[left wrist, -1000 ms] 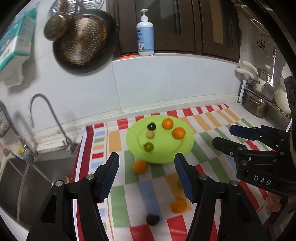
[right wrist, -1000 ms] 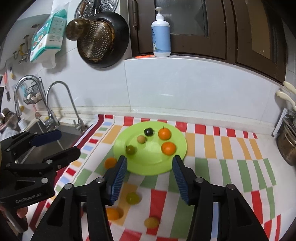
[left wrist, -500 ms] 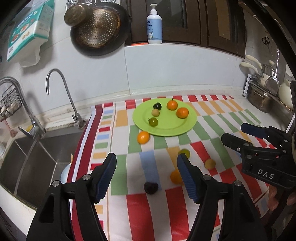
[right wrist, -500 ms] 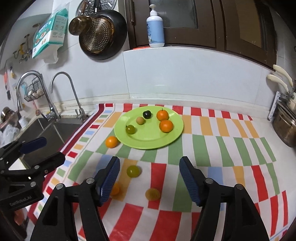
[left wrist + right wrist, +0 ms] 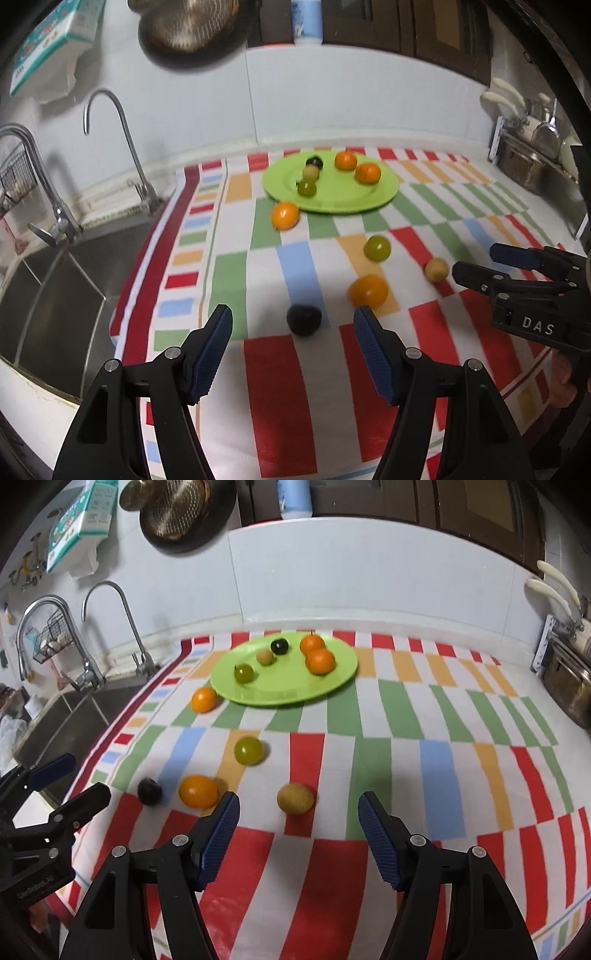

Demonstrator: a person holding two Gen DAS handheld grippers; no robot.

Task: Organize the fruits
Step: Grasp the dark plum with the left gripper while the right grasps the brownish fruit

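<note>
My left gripper [image 5: 292, 328] hangs over the near edge of the striped cloth [image 5: 388, 716] on the table, its blue-padded fingers [image 5: 214, 347] spread wide with nothing between them. Just ahead of that gap lies a dark plum [image 5: 303, 319], touching neither pad. My right gripper [image 5: 298, 812] is likewise wide and empty, lined up with a small tan fruit [image 5: 295, 798] that sits just beyond its tips.

Between those two, loose on the cloth, are an orange fruit [image 5: 198, 791] close beside the plum and a green fruit [image 5: 248, 750] a little farther back. Another orange fruit [image 5: 203, 699] rests just beside the near-left rim of the green plate [image 5: 288, 696]; whether it touches the rim I can't quite tell through the blur. On the plate are five pieces: a green one [image 5: 243, 673], a tan one [image 5: 265, 657], a dark one [image 5: 279, 646], and two oranges [image 5: 320, 661] touching each other. A sink [image 5: 48, 295] lies off the cloth's left side.
</note>
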